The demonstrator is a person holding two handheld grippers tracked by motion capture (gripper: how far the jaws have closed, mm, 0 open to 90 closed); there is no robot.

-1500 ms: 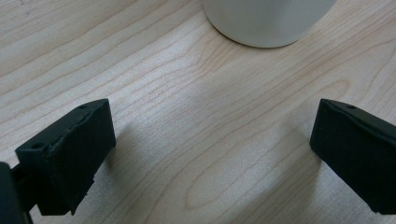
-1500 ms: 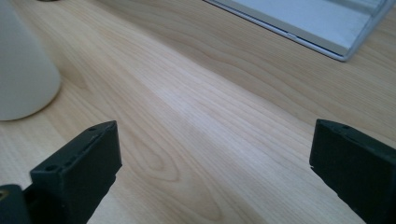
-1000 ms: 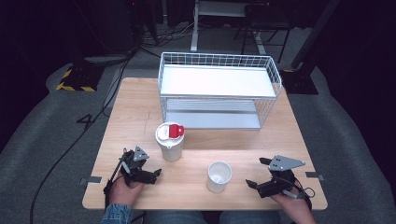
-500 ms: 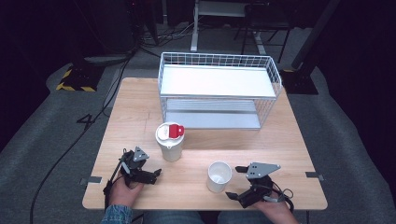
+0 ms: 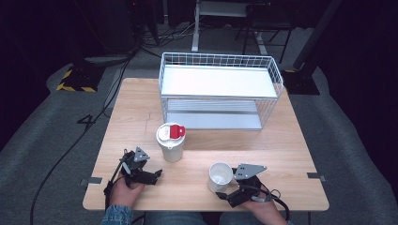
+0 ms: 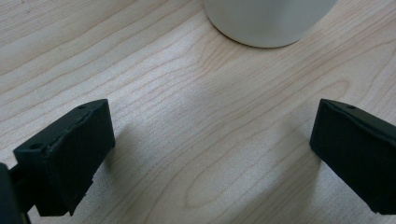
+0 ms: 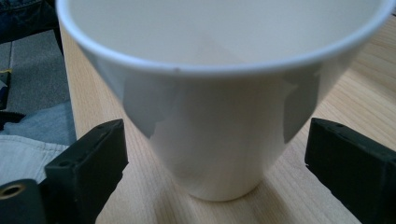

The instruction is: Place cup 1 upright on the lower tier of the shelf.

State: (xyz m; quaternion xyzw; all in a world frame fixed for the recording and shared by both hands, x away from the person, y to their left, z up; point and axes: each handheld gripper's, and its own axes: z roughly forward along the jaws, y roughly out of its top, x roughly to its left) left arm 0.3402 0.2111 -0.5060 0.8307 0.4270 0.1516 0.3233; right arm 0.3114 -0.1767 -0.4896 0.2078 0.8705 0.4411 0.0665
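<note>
L gripper [image 5: 157,174] sits on the table [image 5: 141,108] near the front left corner, jaws spread wide w/ nothing but bare wood between them; the lidded white tumbler [image 5: 170,142] w/ its red flap stands just ahead of it, apart from the jaws.

Centre-right: the open white cup [image 5: 219,176] stands upright near the front edge, empty as far as I can see. R gripper [image 5: 224,193] is right at it — jaws have just been closing, cup between them. In the right gripper view the pads flank the cup [image 7: 219,135] low on its body w/ a gap on each side, so not gripping yet.

To do this well, I'd say: centre the cup btwn pads, close slowly — the wall tapers, so too low a grip could squeeze it upward.

Wire rack [image 5: 220,93] at the back, well apart.
</note>
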